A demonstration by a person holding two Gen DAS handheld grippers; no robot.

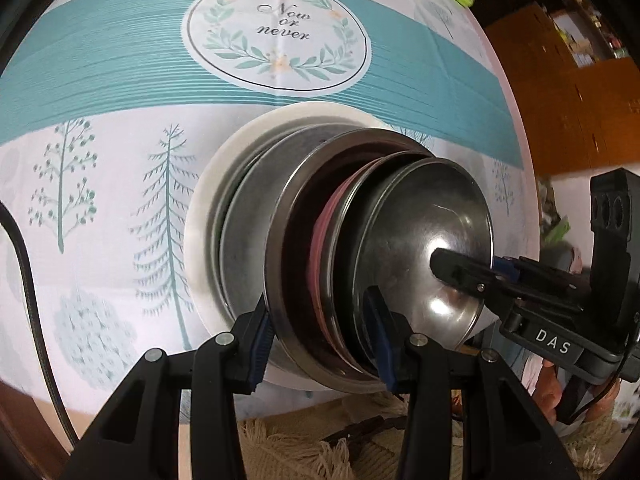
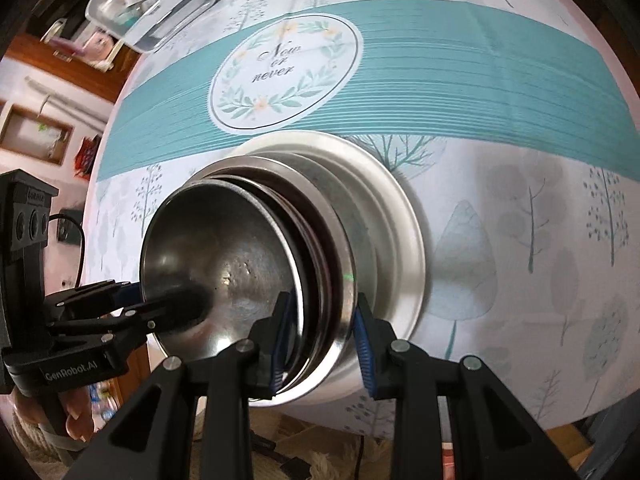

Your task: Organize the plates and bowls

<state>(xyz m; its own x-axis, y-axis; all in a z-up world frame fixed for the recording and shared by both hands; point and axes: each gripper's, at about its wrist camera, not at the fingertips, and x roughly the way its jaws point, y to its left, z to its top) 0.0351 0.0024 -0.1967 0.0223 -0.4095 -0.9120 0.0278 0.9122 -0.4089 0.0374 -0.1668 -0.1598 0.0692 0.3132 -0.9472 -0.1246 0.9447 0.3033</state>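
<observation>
Left fingers (image 1: pixel 322 344): narrowly parted, straddling the stack's rims, blue pads touching the metal.
Right fingers (image 2: pixel 322 344): same spread, clamped across the rims from the opposite side.
Stack (image 2: pixel 312 248): steel bowls nested on a plate (image 2: pixel 404 216), near the worktop's (image 2: pixel 520 160) front edge.
Top bowl (image 1: pixel 432 240): innermost.

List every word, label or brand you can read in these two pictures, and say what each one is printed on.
"Now or never": in the wreath medallion on the tablecloth.
"DAS": on the right gripper body.
"GenRobot.AI": on the left gripper body.
Small raised lettering on top of the left gripper's camera block: too blurred to read.
</observation>
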